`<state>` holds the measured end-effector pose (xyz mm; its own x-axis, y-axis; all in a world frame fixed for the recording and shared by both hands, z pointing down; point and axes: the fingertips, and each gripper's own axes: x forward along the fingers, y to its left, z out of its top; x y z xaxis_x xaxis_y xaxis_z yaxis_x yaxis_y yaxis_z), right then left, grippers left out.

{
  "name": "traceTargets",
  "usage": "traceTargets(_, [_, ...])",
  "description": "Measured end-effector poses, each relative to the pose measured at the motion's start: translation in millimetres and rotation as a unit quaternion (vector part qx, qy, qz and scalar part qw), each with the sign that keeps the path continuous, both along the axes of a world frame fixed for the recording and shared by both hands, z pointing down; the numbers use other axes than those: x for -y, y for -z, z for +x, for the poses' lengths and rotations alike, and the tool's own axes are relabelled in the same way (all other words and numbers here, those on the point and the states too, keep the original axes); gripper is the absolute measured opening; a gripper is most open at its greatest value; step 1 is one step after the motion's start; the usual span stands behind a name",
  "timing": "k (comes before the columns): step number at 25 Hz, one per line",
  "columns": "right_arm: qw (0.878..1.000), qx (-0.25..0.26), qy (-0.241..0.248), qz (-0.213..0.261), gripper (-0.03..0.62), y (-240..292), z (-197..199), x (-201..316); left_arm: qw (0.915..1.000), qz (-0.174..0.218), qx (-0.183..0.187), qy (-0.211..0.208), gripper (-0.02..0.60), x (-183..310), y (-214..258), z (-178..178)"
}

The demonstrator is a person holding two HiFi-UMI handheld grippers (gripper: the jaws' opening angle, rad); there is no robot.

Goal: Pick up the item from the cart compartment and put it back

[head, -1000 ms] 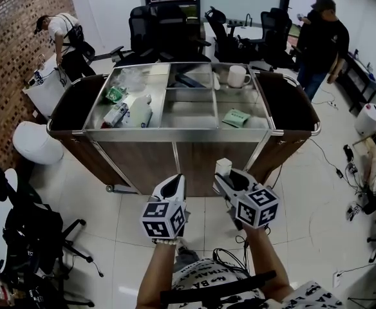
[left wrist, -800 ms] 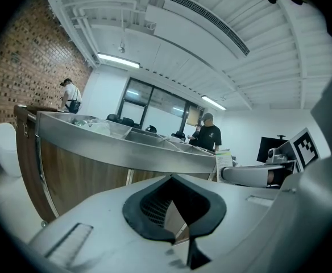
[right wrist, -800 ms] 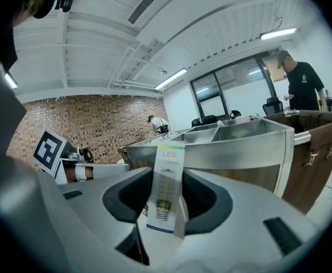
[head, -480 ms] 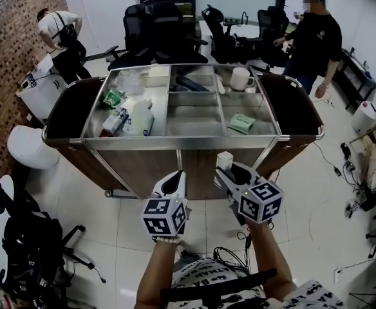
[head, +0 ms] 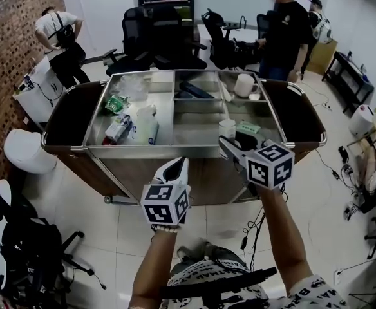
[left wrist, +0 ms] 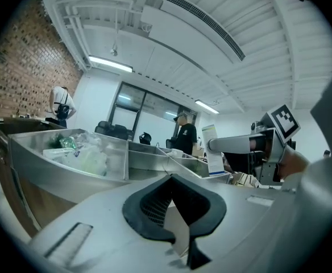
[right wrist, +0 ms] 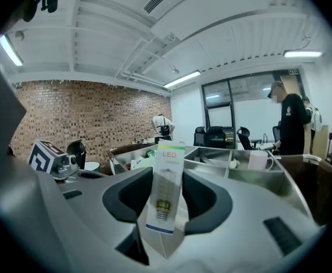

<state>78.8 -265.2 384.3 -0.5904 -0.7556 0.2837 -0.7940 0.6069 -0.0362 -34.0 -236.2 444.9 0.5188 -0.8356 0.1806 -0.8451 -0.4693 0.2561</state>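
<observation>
The right hand-held gripper (head: 230,145) holds a white LED bulb box (head: 226,129) upright between its jaws. In the right gripper view the two dark pads (right wrist: 127,199) stand about half apart and press on the two sides of the box, which shows the print "LED" and a picture of a bulb. In the head view the box is in the air at the near edge of the cart (head: 149,152), close to the divider between the middle and the right compartments. It is not inside any compartment.

The left hand-held gripper (head: 177,167) is lower and nearer, to the left of the right one, in front of the wooden side of the cart. Its jaws are together and nothing is between them.

On the steel top of the cart, the left compartment holds a green packet (head: 116,103) and white packages (head: 143,129). A dark object (head: 194,91) lies in the far middle compartment. A white mug (head: 243,84) stands in the far right compartment, and a green pouch (head: 249,128) lies in the near right one, just beside the box.

Beyond the cart there are black office chairs (head: 156,31). A person in black (head: 283,34) stands at the far right, and a person in a white shirt (head: 58,28) bends at the far left by the brick wall (head: 14,18).
</observation>
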Motion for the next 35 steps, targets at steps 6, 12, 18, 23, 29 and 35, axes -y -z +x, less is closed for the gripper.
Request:
traceTargets(6, [0.998,-0.048,0.029,-0.006,0.173,13.2,-7.6,41.8,0.9999,0.001,0.004,0.011,0.0,18.9,12.7,1.0])
traceTargets(12, [0.988,-0.122,0.071,-0.061,0.173,-10.8,-23.6,89.8,0.9994,0.008,0.0,0.035,0.0,46.9,27.4,-15.8])
traceTargets(18, [0.967,-0.201,0.1,-0.124,0.175,-42.6,-35.4,130.7,0.9991,0.009,0.0,0.042,0.0,74.8,35.5,-20.6])
traceTargets(23, [0.944,-0.238,0.12,-0.195,0.175,-71.6,-47.6,144.4,0.9988,-0.011,-0.001,0.047,0.0,89.3,39.3,-26.7])
traceTargets(29, [0.904,-0.307,0.134,-0.266,0.175,-114.7,-49.7,157.0,0.9986,-0.032,0.003,0.041,0.0,99.4,39.2,-23.9])
traceTargets(35, [0.871,-0.354,0.146,-0.309,0.179,-151.0,-54.0,163.9,0.9982,-0.042,-0.004,0.042,0.0,101.7,28.9,-29.5])
